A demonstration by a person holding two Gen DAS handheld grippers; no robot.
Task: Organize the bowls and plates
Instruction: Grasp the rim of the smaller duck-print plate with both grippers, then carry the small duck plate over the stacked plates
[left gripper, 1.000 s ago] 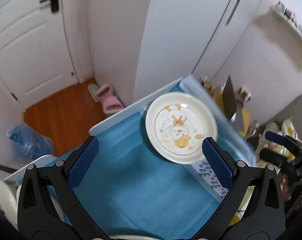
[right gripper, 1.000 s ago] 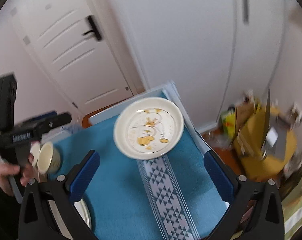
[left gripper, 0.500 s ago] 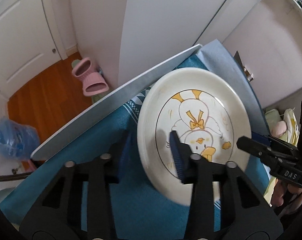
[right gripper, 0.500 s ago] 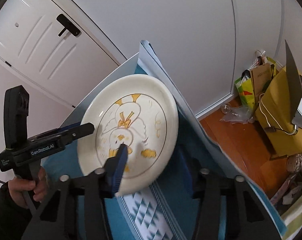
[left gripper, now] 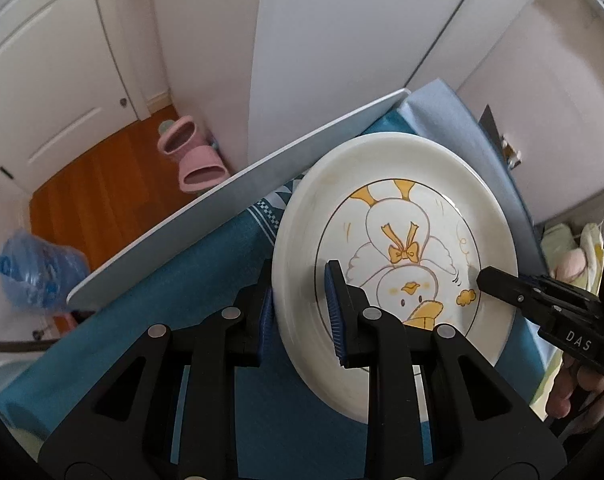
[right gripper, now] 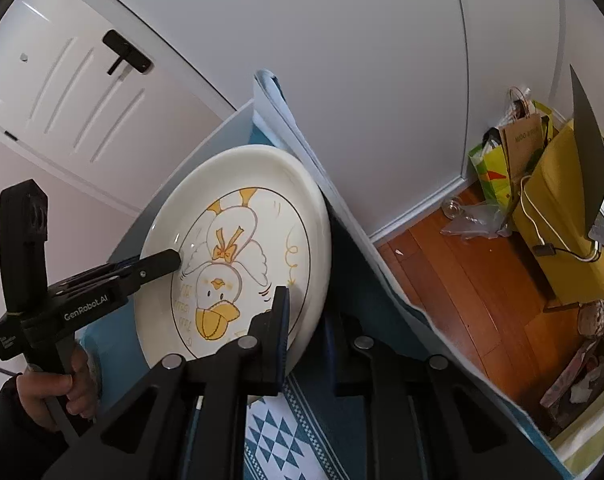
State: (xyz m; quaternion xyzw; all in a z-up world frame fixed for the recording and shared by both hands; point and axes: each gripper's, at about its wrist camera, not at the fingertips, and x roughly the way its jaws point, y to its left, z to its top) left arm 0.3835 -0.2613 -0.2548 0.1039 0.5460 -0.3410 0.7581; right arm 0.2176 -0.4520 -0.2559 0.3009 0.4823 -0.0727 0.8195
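Now the left claw [left gripper: 299, 312] is closed narrow on the left rim of the duck plate [left gripper: 398, 248], one blue pad above the rim and one below it. The right claw [right gripper: 304, 332] pinches the opposite rim of the same plate in the same manner, so both claws hold it together. The plate is tilted and, as I judge it, lifted from the counter [left gripper: 205, 276], over the blue cloth [left gripper: 221, 264] and near the far corner, although the contact below is hidden. Beyond the counter edge I see pink slippers [left gripper: 191, 160] on the wooden floor [left gripper: 97, 196] and a white door [right gripper: 61, 80]. Concerning progress, I think the task is at an early or middle step: this plate is taken up but not yet put in any place. No bowls and no stack are visible, so how much is left I cannot tell.
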